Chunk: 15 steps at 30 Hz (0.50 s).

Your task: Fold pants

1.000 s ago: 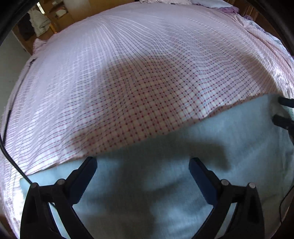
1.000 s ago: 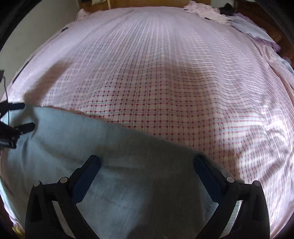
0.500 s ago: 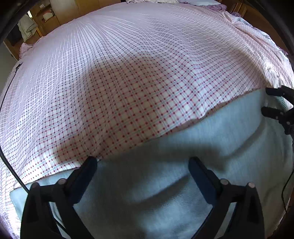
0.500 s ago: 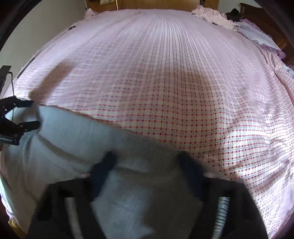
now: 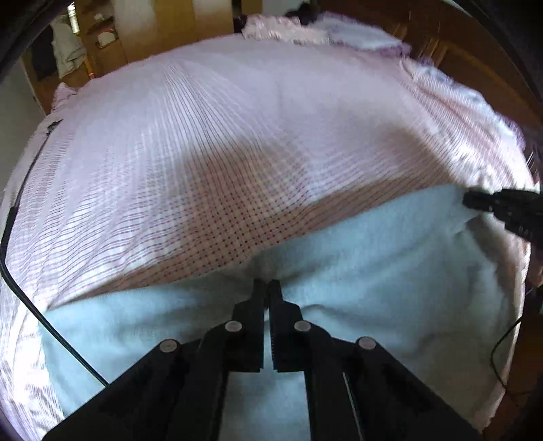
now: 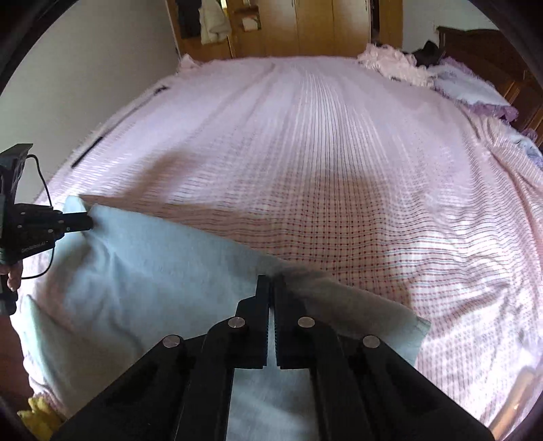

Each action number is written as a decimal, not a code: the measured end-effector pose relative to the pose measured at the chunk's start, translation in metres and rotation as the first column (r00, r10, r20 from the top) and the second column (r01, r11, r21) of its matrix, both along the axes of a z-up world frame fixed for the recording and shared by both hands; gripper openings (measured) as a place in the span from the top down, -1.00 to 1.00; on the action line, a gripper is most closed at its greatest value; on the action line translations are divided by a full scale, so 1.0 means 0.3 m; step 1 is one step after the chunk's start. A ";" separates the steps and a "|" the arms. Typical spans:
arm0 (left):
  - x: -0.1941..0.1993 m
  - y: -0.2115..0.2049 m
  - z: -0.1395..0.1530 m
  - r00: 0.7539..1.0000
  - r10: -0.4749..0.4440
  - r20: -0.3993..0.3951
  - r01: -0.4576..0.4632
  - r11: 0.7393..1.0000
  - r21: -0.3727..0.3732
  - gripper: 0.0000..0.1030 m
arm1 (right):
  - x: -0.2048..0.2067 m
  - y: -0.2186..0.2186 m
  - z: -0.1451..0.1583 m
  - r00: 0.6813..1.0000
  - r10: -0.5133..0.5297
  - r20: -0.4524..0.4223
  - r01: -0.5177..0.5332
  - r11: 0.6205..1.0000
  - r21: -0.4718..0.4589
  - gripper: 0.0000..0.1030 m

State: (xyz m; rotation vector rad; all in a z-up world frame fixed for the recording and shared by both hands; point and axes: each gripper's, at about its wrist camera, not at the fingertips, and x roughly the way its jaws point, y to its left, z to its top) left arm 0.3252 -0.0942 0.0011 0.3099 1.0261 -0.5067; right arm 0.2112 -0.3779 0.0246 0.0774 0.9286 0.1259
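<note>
Pale blue pants [image 5: 373, 271] [image 6: 152, 264] lie across the near side of a bed with a pink checked sheet [image 5: 237, 135] [image 6: 322, 152]. My left gripper [image 5: 267, 285] is shut on the far edge of the pants, and the cloth puckers up into its tips. My right gripper [image 6: 271, 280] is likewise shut on that far edge further along, lifting it off the sheet. Each gripper shows in the other's view: the right gripper [image 5: 475, 200] at the right edge, the left gripper [image 6: 89, 222] at the left, both pinching the pants' edge.
Crumpled pink and lilac bedding [image 6: 424, 71] is heaped at the far right of the bed. Wooden wardrobes [image 6: 305, 27] stand beyond the bed, with clothes hanging [image 6: 210, 20] to their left. A black cable [image 5: 34, 305] trails at the left. Something yellow [image 6: 37, 412] sits by the bed's near corner.
Both grippers went from wide open over the pants to shut on the far edge. Both have risen, pulling the edge up off the sheet, and more of the room shows.
</note>
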 end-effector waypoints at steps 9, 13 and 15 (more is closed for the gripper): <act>-0.327 0.072 0.216 0.997 -0.011 0.078 0.017 0.996 -0.086 0.95 | -0.225 0.031 0.096 0.998 0.001 0.067 -0.001 1.000 0.013 1.00; -0.452 0.105 0.242 0.997 -0.013 0.082 0.023 0.992 -0.127 0.95 | -0.317 0.051 0.095 0.998 0.002 0.068 -0.003 1.000 0.017 1.00; -0.518 0.119 0.241 0.997 -0.015 0.074 0.025 0.990 -0.137 0.95 | -0.365 0.060 0.085 0.998 -0.005 0.061 0.004 1.000 0.025 1.00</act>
